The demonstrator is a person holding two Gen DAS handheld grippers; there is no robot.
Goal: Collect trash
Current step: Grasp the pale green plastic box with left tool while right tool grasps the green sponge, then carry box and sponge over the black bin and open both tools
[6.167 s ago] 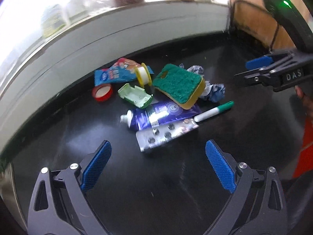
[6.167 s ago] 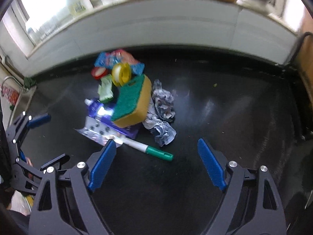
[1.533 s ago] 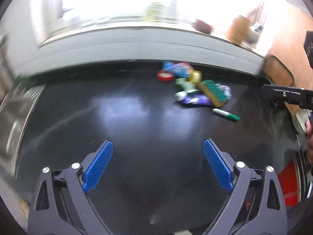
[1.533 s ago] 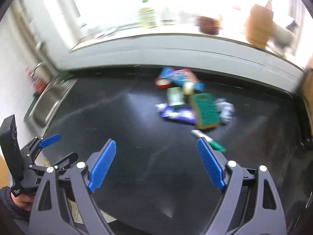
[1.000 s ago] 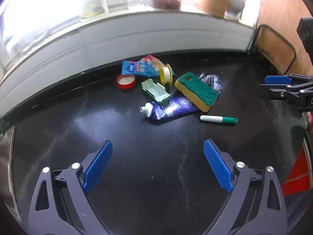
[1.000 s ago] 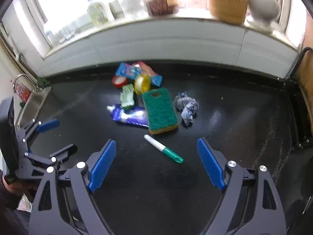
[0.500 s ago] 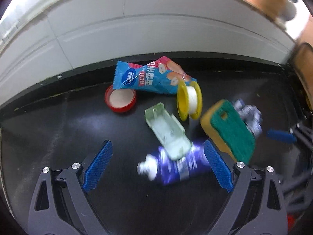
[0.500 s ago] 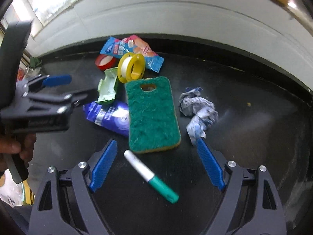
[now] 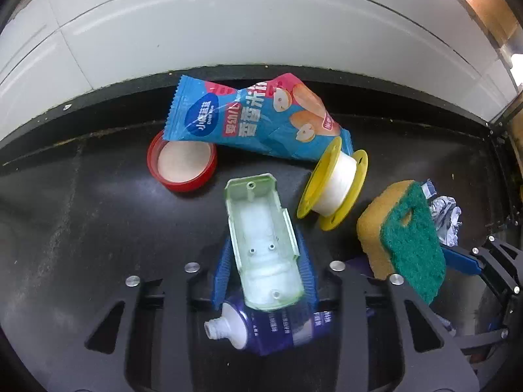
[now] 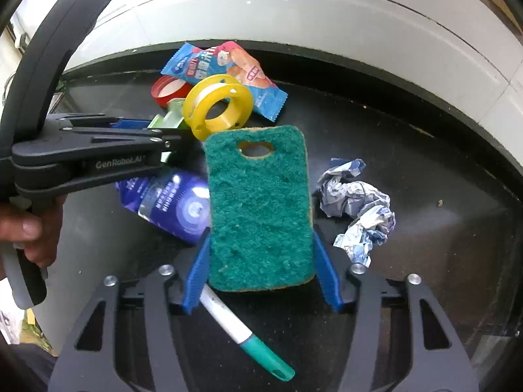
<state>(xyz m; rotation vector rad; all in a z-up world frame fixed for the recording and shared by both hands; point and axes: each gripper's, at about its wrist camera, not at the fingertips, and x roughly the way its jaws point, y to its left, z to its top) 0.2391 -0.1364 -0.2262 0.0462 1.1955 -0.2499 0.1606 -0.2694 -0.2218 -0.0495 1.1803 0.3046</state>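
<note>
Left wrist view. The left gripper (image 9: 264,271) is low over the black counter (image 9: 81,228), its blue pads (image 9: 222,271) drawn in against both long sides of a pale green plastic case (image 9: 261,248), which lies open side up between them. The jaws are narrowed to the width of the case and grip it. Under the near end of the case lies a purple tube (image 9: 278,326), its white neck uncapped and pointing left. Beyond the case a red lid (image 9: 181,166) lies open side up, its rim partly under a blue snack wrapper (image 9: 255,121) by the white tiled wall (image 9: 228,26). A yellow spool (image 9: 333,186) of white tape rests on its edge, touching the wrapper's right end. To the right a sponge (image 9: 405,241), yellow with a green scouring face, appears tilted on edge; a crumpled paper (image 9: 446,215) lies just behind it. The right gripper (image 9: 483,271) shows at the right edge, beside the sponge.

Right wrist view. The right gripper (image 10: 261,274) points at the wall, its pads pressed on the two long sides of the sponge (image 10: 258,209), green face up; the jaws are closed to the sponge's width and hold it. A white marker (image 10: 242,330) with a green cap lies on the counter beneath the gripper, slanting down to the right. The crumpled paper (image 10: 356,202) sits just right of the sponge. At left the person's hand (image 10: 32,228) grips the left tool's handle, and the tool reaches in level from the left over the tube (image 10: 170,202) towards the green case (image 10: 170,114). The spool (image 10: 217,109), lid (image 10: 166,89) and wrapper (image 10: 225,68) lie behind.
</note>
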